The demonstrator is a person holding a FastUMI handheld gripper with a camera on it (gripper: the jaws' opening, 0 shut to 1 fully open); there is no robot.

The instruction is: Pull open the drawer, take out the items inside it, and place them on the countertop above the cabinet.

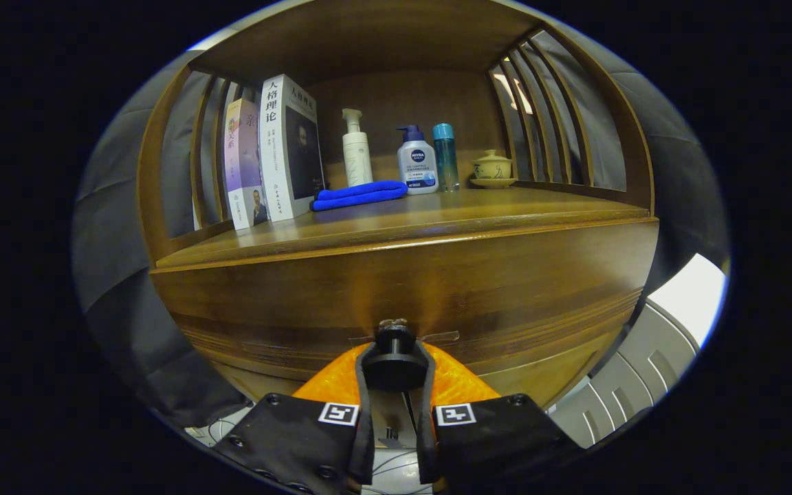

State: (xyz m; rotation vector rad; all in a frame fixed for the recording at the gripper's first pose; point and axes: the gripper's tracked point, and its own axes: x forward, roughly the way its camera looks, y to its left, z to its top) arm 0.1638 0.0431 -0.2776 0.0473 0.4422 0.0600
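- Drawer (410,302): front sits flush under the countertop (437,220), not yet open. Stiff wood; likely slides heavily.
- Knob (394,357): small, round, rigid; the one place to hold. Could slip.
- My gripper (396,375): fingers narrow, closed around the knob, both sides pressing on it.

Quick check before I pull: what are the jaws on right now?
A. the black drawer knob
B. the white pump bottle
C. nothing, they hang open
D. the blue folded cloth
A: the gripper has its jaws closed on either side of the black drawer knob on the cabinet front.
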